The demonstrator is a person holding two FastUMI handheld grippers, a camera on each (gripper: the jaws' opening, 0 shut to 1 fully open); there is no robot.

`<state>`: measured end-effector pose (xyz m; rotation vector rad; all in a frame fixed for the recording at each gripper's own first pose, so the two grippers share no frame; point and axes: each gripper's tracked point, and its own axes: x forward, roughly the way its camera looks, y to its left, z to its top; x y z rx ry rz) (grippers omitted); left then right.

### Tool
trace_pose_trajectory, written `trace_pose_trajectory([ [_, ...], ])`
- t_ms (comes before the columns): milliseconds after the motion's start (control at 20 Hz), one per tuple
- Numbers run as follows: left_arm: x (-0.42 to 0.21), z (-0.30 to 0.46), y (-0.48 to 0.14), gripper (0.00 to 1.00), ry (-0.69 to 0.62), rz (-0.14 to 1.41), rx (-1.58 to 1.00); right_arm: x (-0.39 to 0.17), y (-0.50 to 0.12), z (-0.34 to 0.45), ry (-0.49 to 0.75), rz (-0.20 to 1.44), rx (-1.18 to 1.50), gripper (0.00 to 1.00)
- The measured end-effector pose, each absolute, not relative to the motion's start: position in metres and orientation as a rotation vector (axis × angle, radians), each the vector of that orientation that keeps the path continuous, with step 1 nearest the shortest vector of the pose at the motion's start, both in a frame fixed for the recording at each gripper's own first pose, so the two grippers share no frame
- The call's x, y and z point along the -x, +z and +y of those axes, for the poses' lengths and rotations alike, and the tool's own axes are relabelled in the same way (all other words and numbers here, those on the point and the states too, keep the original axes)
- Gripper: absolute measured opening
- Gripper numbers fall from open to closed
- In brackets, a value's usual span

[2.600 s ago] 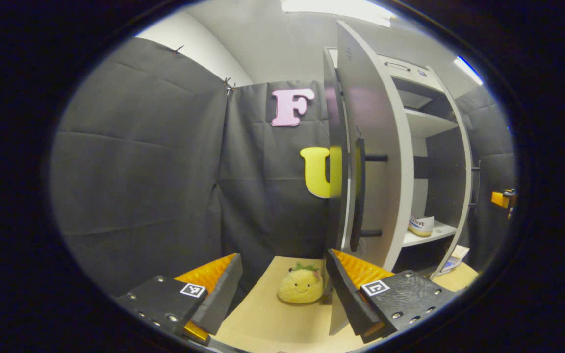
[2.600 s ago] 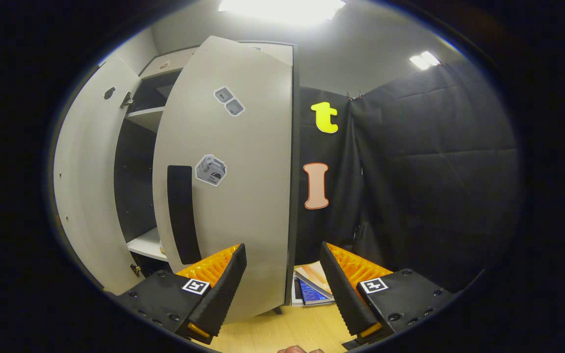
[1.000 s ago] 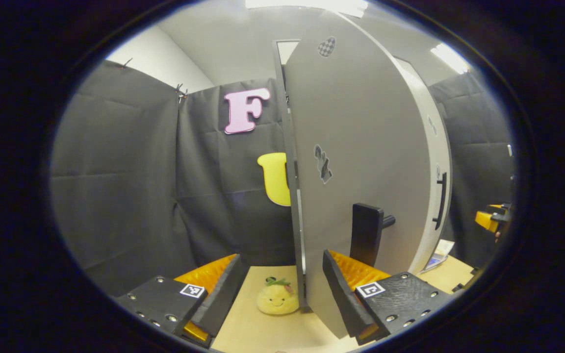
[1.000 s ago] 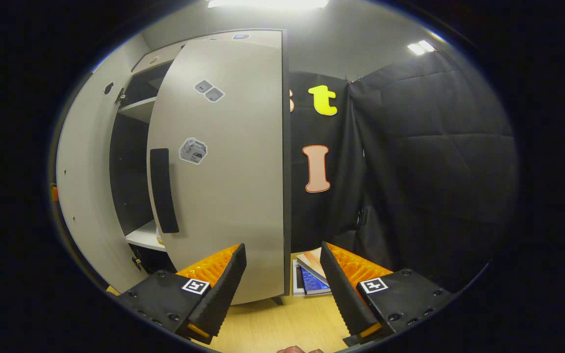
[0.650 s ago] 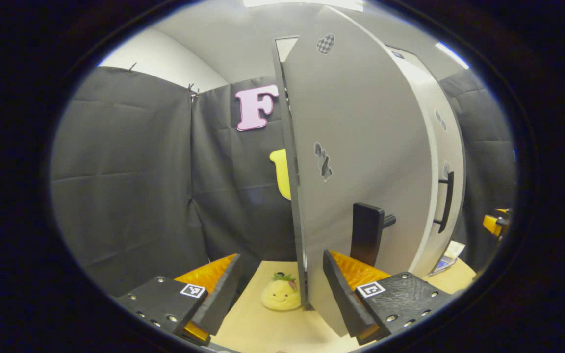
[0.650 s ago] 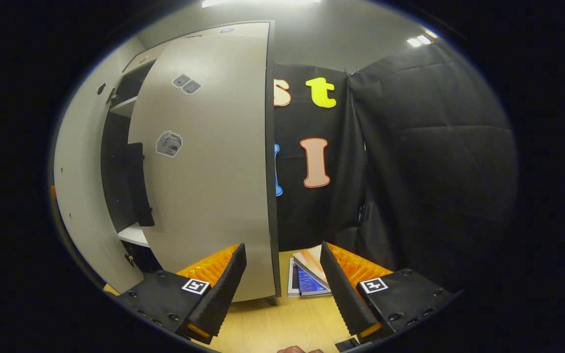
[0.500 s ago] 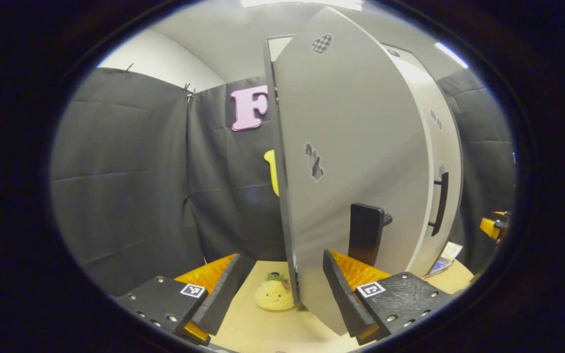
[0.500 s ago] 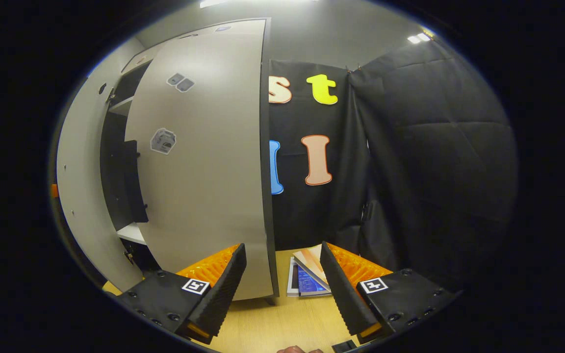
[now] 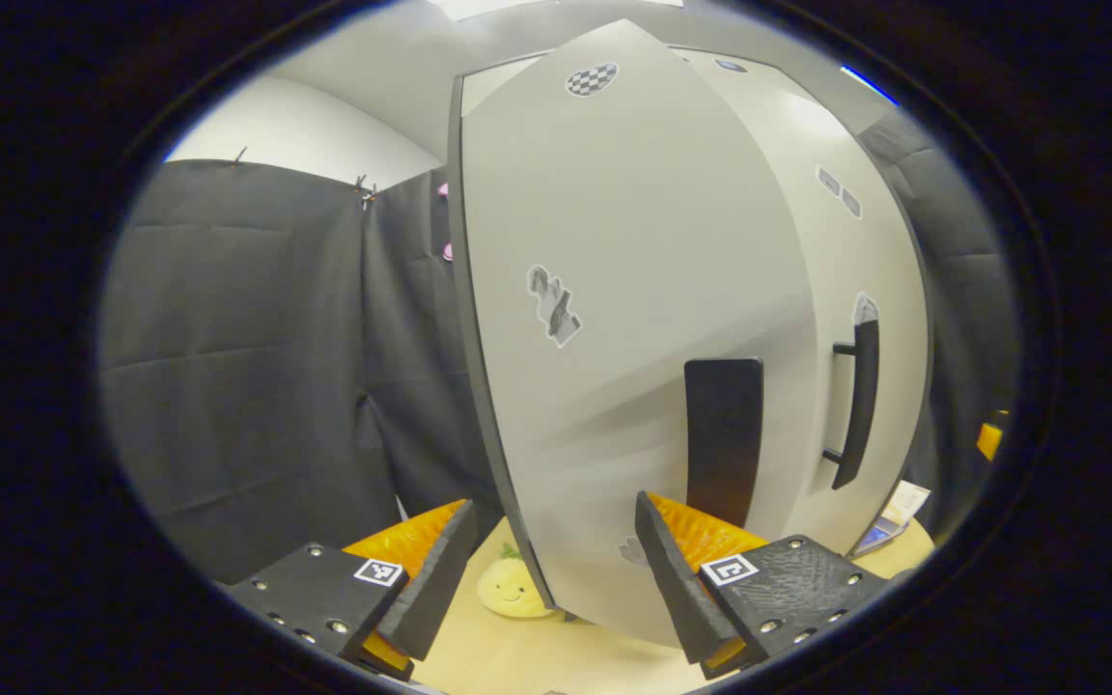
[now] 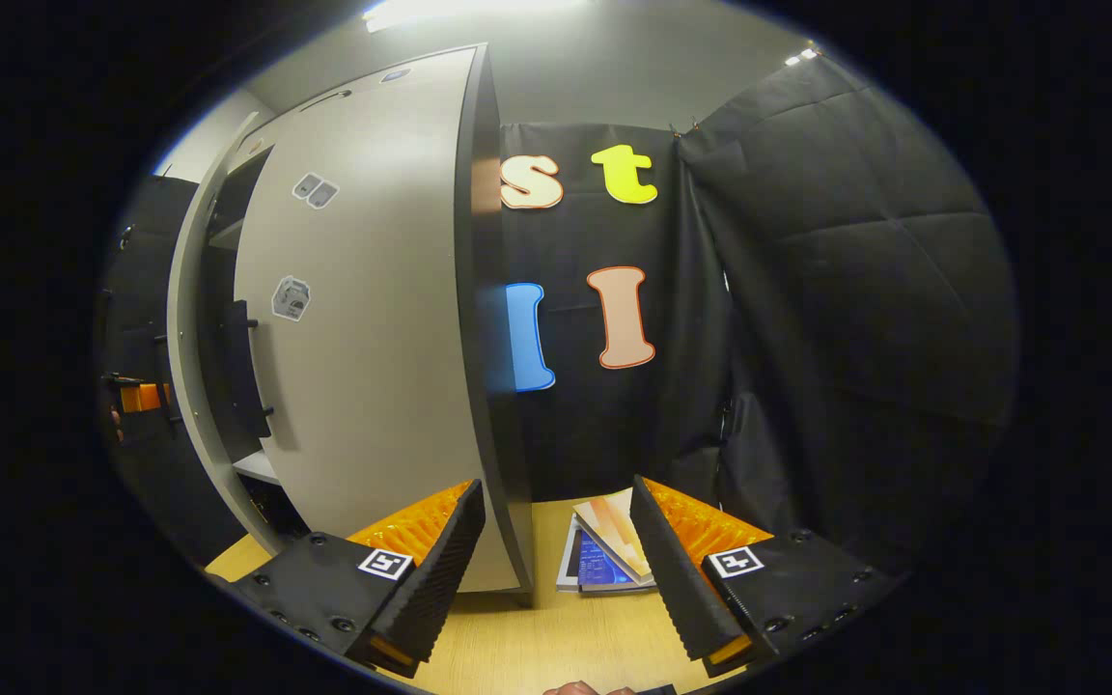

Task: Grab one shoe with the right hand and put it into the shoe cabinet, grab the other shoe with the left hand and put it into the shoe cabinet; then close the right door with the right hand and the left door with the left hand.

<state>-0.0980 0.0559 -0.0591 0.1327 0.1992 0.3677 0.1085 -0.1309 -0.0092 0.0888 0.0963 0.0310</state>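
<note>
In the left gripper view, the left tongs [image 9: 551,579] are standing open, their fingers [image 9: 430,579] spread apart with nothing between them, hovering over the light wooden desk [image 9: 517,656]. The shoe cabinet's left door [image 9: 614,367] is looming straight ahead, its edge lying between the two fingers. A broad black handle [image 9: 723,425] is sitting on this door just above the right finger. Farther right, the right door [image 9: 879,280] is carrying a slim black bar handle [image 9: 855,401]. A yellow plush toy [image 9: 510,589] with a smiling face is resting on the desk, partly tucked behind the left door's lower edge. A booklet [image 9: 889,516] is lying on the desk at far right.
</note>
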Motion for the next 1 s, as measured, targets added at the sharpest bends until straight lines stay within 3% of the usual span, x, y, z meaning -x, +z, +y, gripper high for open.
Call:
trace_pose_trajectory([
  [250, 0.117, 0.045, -0.057, 0.94, 0.402, 0.173, -0.022, -0.106, -0.022, -0.156, 0.062, 0.13, -0.087, 0.92],
  [450, 0.145, 0.037, -0.052, 0.94, 0.387, 0.139, 0.035, -0.099, -0.015, -0.163, 0.084, 0.128, -0.086, 0.95],
  [650, 0.167, 0.044, -0.04, 0.94, 0.341, 0.102, 0.02, -0.087, -0.006, -0.154, 0.061, 0.108, -0.083, 0.92],
  [700, 0.171, 0.046, -0.038, 0.94, 0.326, 0.099, 0.028, -0.083, -0.003, -0.148, 0.052, 0.104, -0.081, 0.97],
  [900, 0.2, 0.054, -0.023, 0.94, 0.248, 0.066, 0.029, -0.06, 0.012, -0.118, 0.029, 0.121, -0.089, 0.97],
  [1000, 0.218, 0.061, -0.015, 0.95, 0.221, 0.052, 0.008, -0.049, 0.025, -0.1, 0.035, 0.106, -0.094, 0.92],
])
